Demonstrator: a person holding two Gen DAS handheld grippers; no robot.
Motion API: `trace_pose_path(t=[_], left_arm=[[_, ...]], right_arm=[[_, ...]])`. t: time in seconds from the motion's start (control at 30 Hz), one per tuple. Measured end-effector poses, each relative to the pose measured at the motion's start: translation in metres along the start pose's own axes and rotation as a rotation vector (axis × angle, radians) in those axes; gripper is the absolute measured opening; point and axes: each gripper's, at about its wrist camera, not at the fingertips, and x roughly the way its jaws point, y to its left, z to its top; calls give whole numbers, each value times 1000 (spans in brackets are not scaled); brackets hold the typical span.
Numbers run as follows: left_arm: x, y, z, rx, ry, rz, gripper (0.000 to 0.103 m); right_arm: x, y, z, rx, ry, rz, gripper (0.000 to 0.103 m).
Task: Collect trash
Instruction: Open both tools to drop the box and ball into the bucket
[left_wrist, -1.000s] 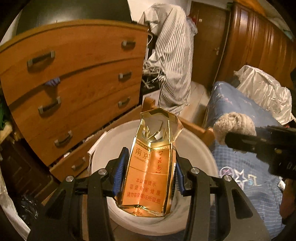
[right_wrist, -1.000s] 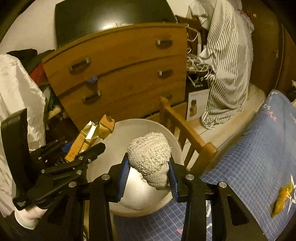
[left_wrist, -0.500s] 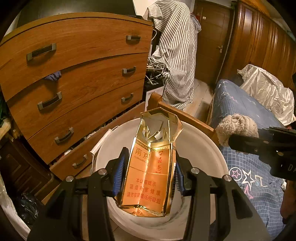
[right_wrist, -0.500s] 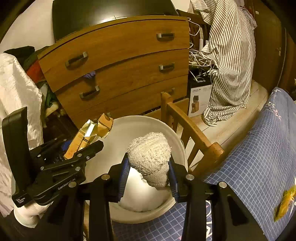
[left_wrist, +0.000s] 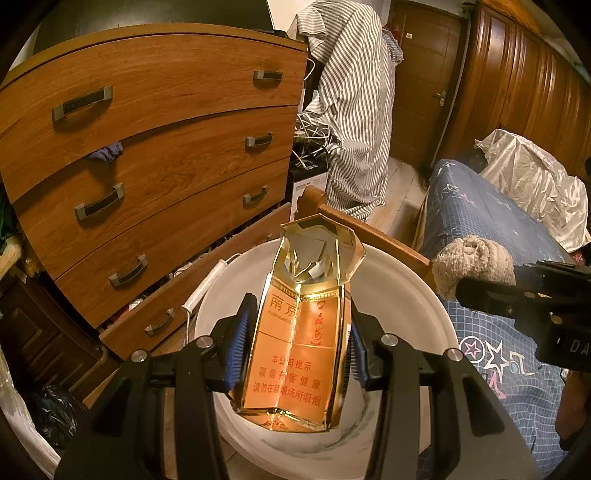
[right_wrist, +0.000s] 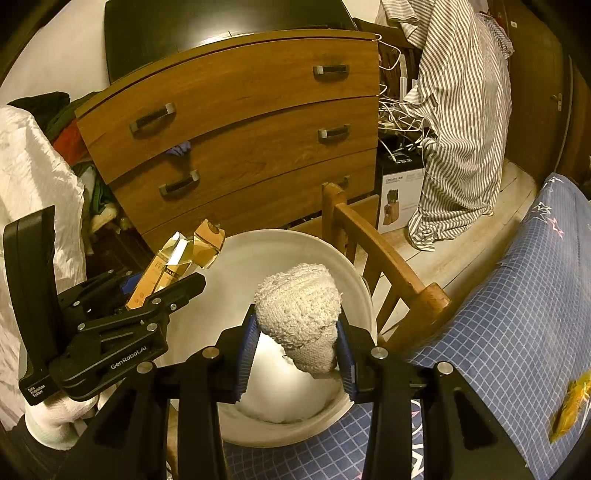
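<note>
— Room?
— Bedroom: one wooden dresser (left_wrist: 155, 155), one bed (right_wrist: 524, 317), one chair (right_wrist: 384, 258).
— Items?
— One white bucket (left_wrist: 417, 295); above it, left gripper (left_wrist: 297, 350) pinching one cigarette pack (left_wrist: 299, 332), right gripper (right_wrist: 297, 354) pinching one knitted wad (right_wrist: 301, 314).

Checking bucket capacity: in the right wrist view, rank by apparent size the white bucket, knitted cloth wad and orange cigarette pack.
1. White plastic bucket
2. Cream knitted cloth wad, though nearness enlarges it
3. Orange-and-gold cigarette pack

the cigarette pack (left_wrist: 299, 354) reads "南京" and "吸烟有害健康"; the left tongs (right_wrist: 157, 286) read "genrobot.ai".
</note>
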Motion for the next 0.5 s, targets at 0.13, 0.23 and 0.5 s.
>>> trace_pose_path(t=[0.13, 0.23, 0.5], left_arm=[[3, 1, 1, -4, 5, -1, 44], [3, 0, 1, -4, 4, 0, 44], [11, 6, -1, -13, 25, 26, 61]], right_arm=[[1, 0, -1, 1, 1, 1, 40], [2, 0, -2, 0, 2, 3, 40], [2, -1, -1, 1, -19, 16, 68]])
